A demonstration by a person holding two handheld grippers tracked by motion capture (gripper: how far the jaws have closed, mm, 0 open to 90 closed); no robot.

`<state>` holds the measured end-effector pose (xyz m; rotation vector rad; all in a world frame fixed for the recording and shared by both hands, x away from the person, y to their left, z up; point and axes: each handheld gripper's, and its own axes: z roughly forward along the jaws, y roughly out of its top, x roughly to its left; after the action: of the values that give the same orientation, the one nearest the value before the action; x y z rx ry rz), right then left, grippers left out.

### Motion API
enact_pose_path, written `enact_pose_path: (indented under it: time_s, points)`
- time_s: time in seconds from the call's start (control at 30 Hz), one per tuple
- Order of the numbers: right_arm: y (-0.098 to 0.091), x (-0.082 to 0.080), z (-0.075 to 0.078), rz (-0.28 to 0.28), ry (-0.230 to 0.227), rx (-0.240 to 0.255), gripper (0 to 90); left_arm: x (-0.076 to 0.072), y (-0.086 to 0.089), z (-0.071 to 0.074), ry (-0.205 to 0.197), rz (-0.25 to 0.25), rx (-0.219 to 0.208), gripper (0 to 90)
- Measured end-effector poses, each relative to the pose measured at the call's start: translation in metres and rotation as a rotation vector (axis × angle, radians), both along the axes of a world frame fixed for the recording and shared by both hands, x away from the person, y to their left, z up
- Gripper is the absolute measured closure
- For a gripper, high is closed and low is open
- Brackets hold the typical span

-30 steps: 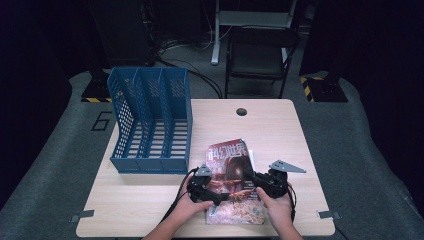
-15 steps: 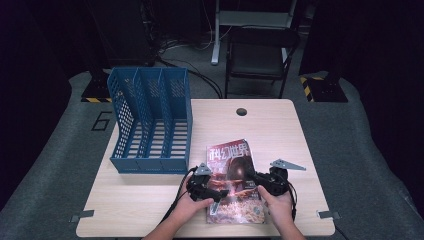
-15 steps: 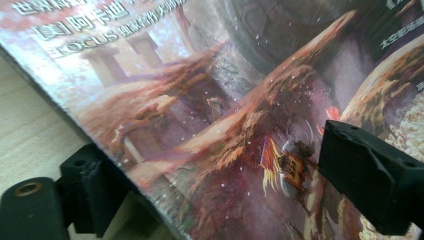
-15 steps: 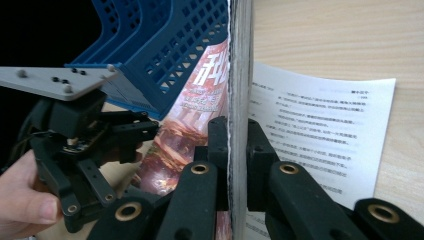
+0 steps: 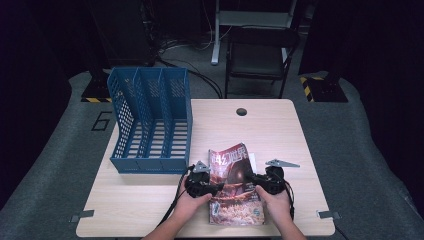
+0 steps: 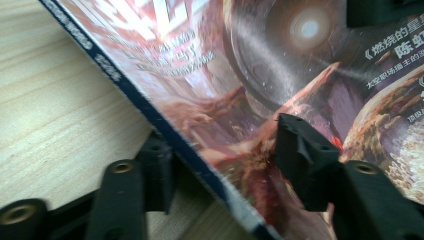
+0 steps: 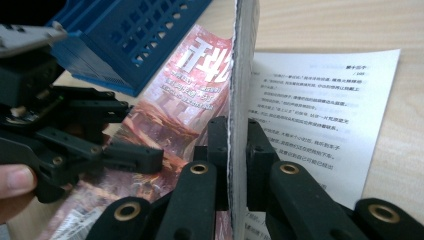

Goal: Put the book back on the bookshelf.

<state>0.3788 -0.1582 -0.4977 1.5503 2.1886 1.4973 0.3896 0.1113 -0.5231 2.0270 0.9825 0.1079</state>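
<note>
We clamp our right hand-held gripper on the glossy red-covered magazine's lifted cover near the worktop's front edge, while our left hand-held gripper, jaws just closing, straddles its spine to steady it.

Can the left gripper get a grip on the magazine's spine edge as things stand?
Probably yes. In the left gripper view the left gripper already straddles the magazine: one jaw under the spine edge, one over the cover, and they have just been closing. Nothing sits between them but the magazine. The right gripper clamps the opposite edge.

magazine cover cut off by edges, print blurred, forearms cropped
</note>
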Motion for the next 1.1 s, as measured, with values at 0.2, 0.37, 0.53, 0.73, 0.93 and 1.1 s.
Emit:
enact_pose_path:
  time_s: [0.2,0.37,0.53,0.73,0.93,1.1]
  points:
    - [-0.003,0.002,-0.003,-0.003,0.022,0.009,84.8,0.0,0.0,0.005,0.029,-0.005,-0.007,55.6]
    - [-0.007,0.004,-0.005,-0.005,0.037,0.017,83.9,0.001,0.002,0.01,0.026,-0.005,-0.014,62.1]
    - [-0.012,0.007,-0.008,-0.024,0.08,0.033,82.6,0.001,0.001,0.016,0.037,-0.013,-0.017,67.4]
    - [-0.012,0.007,-0.01,-0.026,0.078,0.027,81.9,0.001,0.001,0.02,0.067,0.006,-0.024,69.4]
    - [-0.012,0.008,-0.011,-0.018,0.083,0.033,79.1,0.003,0.006,0.027,0.049,0.036,-0.037,74.2]
    - [-0.012,0.007,-0.011,-0.007,0.09,0.051,77.3,0.002,0.006,0.034,0.007,0.054,-0.027,77.2]
